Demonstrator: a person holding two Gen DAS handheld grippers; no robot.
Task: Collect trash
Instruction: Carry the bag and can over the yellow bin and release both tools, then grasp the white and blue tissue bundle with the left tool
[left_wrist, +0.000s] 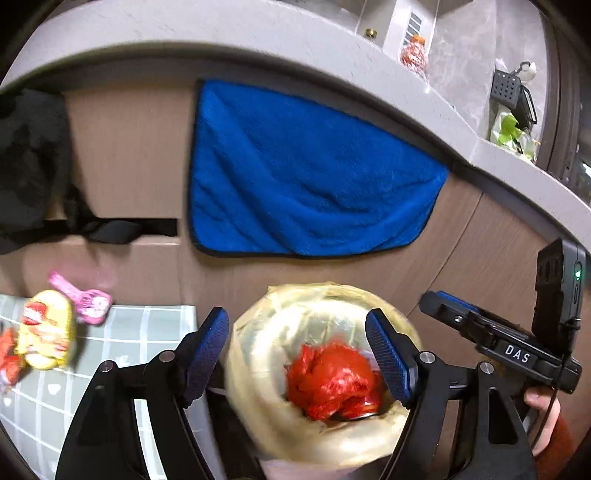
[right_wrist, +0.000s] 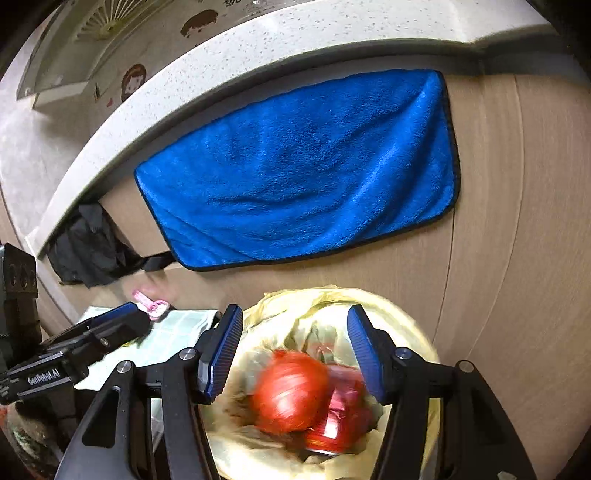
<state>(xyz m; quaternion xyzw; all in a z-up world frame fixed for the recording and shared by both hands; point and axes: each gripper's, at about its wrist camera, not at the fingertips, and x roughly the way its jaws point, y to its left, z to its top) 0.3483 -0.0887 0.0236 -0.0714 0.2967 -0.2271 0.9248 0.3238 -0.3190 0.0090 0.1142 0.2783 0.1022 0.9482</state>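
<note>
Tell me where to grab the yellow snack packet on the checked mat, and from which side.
Grip the yellow snack packet across its narrow width near the middle, coming down from above with the left gripper, whose jaws are open. It looks to lie flat and lengthwise on the checked mat, so its long edges are free. A red wrapper crowds its lower left end; avoid that end. The view is blurred, so this is tentative.

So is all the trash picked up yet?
Not yet. Red wrappers already lie in the lined bin. Both tongs, left and right, hang open over it, holding nothing. Left on the checked cloth: a yellow packet, a pink wrapper and a red scrap.
</note>
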